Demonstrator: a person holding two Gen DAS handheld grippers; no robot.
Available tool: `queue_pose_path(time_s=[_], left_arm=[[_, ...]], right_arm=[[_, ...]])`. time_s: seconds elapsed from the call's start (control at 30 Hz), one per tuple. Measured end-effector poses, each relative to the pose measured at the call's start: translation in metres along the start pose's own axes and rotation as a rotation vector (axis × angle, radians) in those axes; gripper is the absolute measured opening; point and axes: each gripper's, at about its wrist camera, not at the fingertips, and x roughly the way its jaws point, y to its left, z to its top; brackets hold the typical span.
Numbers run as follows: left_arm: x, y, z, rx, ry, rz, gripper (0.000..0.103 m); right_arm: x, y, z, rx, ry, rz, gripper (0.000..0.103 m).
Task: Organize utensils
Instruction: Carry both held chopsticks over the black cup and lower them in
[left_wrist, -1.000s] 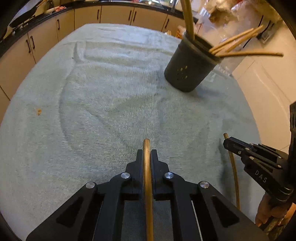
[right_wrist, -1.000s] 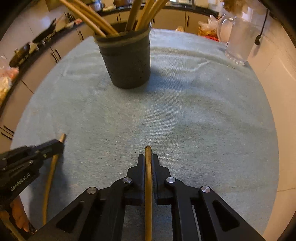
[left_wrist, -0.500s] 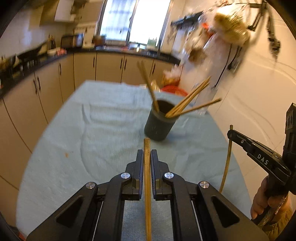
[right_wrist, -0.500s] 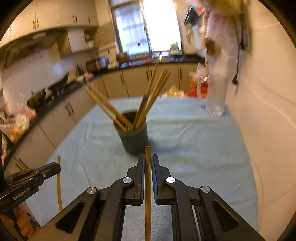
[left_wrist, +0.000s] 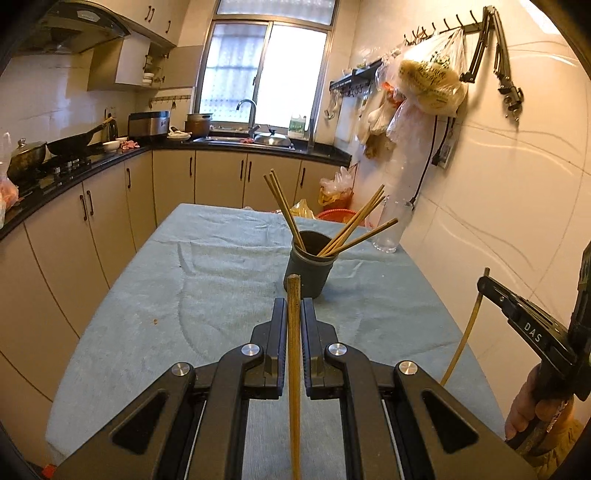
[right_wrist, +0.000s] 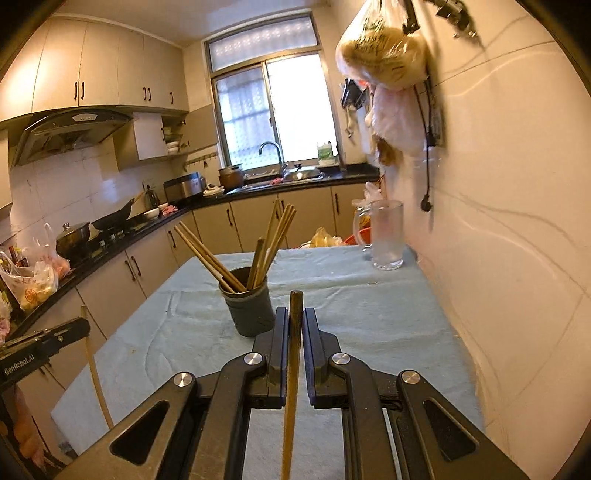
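Both grippers have risen above the towel (left_wrist: 207, 295): left gripper (left_wrist: 294, 314) and right gripper (right_wrist: 295, 325) each pinch one chopstick (left_wrist: 294, 369), holder (left_wrist: 310, 269) at 12 o'clock.

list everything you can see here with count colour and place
table cloth: one, pale blue-green, covering the table
holder: one, dark grey, mid-table
chopsticks in holder: several, count unclear, tan, leaning outward
glass mug: one, clear, far table corner by the wall
hanging bag: one, clear with yellow contents, wall hooks
wok: one, black, on the stove
left gripper: black, shut on left chopstick, tan
right gripper: black, shut on right chopstick, tan
hand: one, lower right of left view, holding the right gripper's handle
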Motion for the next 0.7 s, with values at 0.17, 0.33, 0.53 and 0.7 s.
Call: queue_pose_path(time_s=[0.17, 0.33, 0.53, 0.7], left_arm=[[-0.025, -0.001, -0.005, -0.005, -0.040, -0.013, 0.007], [-0.040, -0.006, -0.006, 0.006, -0.067, -0.015, 0.007], [-0.047, -0.006, 0.002, 0.015, -0.088, -0.018, 0.006], [-0.045, -0.001, 0.015, 0.020, -0.094, -0.013, 0.007]], right_arm=[[-0.025, -0.005, 0.000, -0.012, -0.004, 0.014, 0.008], [-0.041, 0.001, 0.001, -0.027, -0.013, 0.043, 0.008], [-0.047, 0.005, 0.012, -0.027, -0.032, 0.065, 0.008], [-0.038, 0.006, 0.022, -0.007, -0.023, 0.080, 0.008]])
